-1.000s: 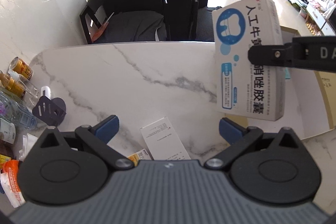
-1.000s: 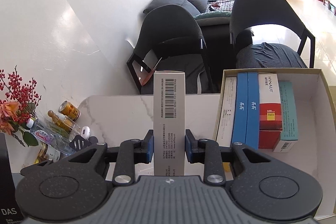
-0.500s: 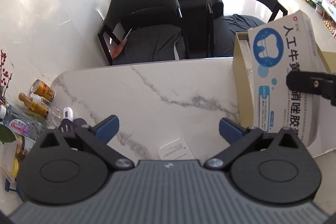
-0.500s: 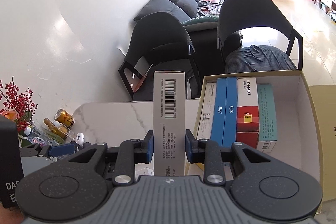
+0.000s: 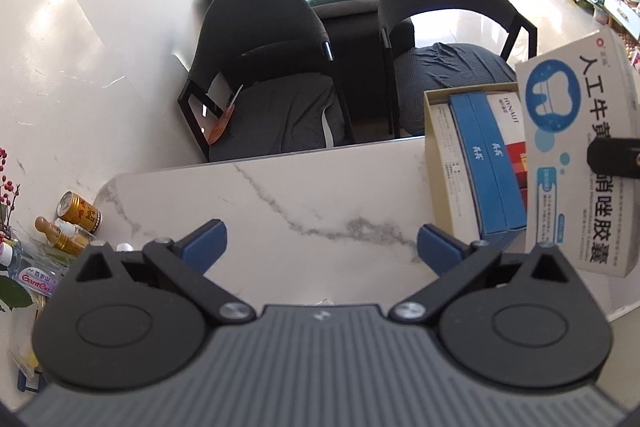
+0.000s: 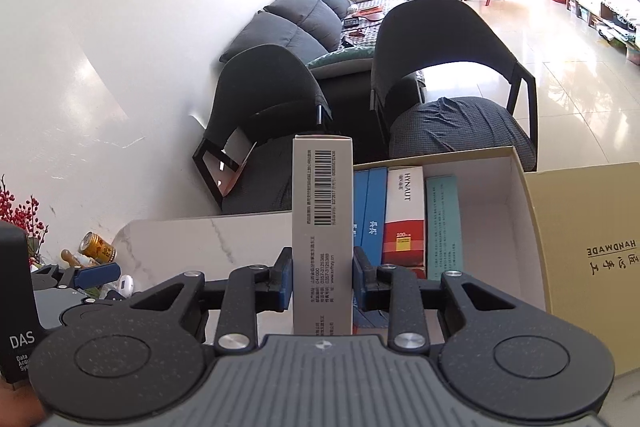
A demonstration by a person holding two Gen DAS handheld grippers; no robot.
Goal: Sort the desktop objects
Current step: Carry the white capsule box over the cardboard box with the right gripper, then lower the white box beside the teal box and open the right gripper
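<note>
My right gripper (image 6: 322,281) is shut on a white medicine box (image 6: 323,227) with a barcode, held upright in the air left of the open cardboard box (image 6: 520,195). In the left wrist view the same medicine box (image 5: 580,163) shows its blue tooth logo, over the cardboard box's (image 5: 434,163) right part. Several medicine boxes stand in a row inside: two blue ones (image 6: 370,211), a red and white one (image 6: 404,215), a teal one (image 6: 442,223). My left gripper (image 5: 320,247) is open and empty above the marble table (image 5: 280,203).
A gold can (image 5: 78,213), small bottles (image 5: 60,237) and red berries (image 6: 18,211) crowd the table's left edge. The box lid (image 6: 592,259) lies right of the cardboard box. Two dark chairs (image 5: 272,75) stand behind the table.
Both grippers have risen and pulled back. The held medicine box has moved right, over the cardboard box. The paper slips on the table have dropped out of the left wrist view.
</note>
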